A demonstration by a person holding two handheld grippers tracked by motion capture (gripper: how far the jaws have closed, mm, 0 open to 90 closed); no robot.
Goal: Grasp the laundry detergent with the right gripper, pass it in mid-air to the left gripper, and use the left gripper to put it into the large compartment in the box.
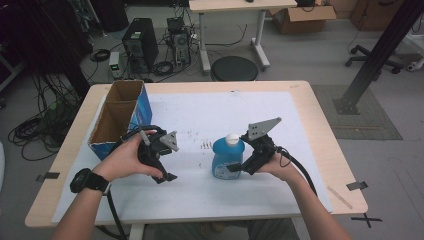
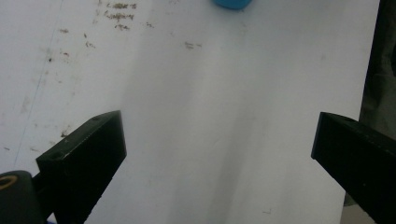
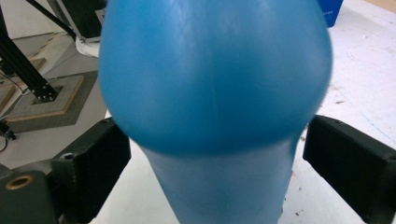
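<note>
The right tongs (image 1: 235, 167) are set around the lower body of a blue detergent bottle (image 1: 228, 159); in the right gripper view the jaws stand apart on either side of the bottle (image 3: 212, 93), the left jaw seemingly at its flank and the right jaw with a sliver of gap, so no firm clamp can be made out. The left tongs (image 1: 167, 177) are held apart and empty, low over the sheet, with only a blue edge of the bottle (image 2: 232, 3) seen beyond them at the top of the left gripper view.

The bottle stands upright with a white cap (image 1: 232, 138), near the middle of the counter (image 1: 320, 125). The wooden counter is covered by a white sheet (image 1: 210, 115) speckled with small dark marks. An open blue cardboard box (image 1: 122, 117) with two compartments is placed at the far left corner, well apart from the bottle. Beyond the counter a round black stool (image 1: 234, 68), computer towers (image 1: 140, 44) among cables, a second desk (image 1: 235, 6) and a black post (image 1: 377, 50) are seen on the grey floor.
</note>
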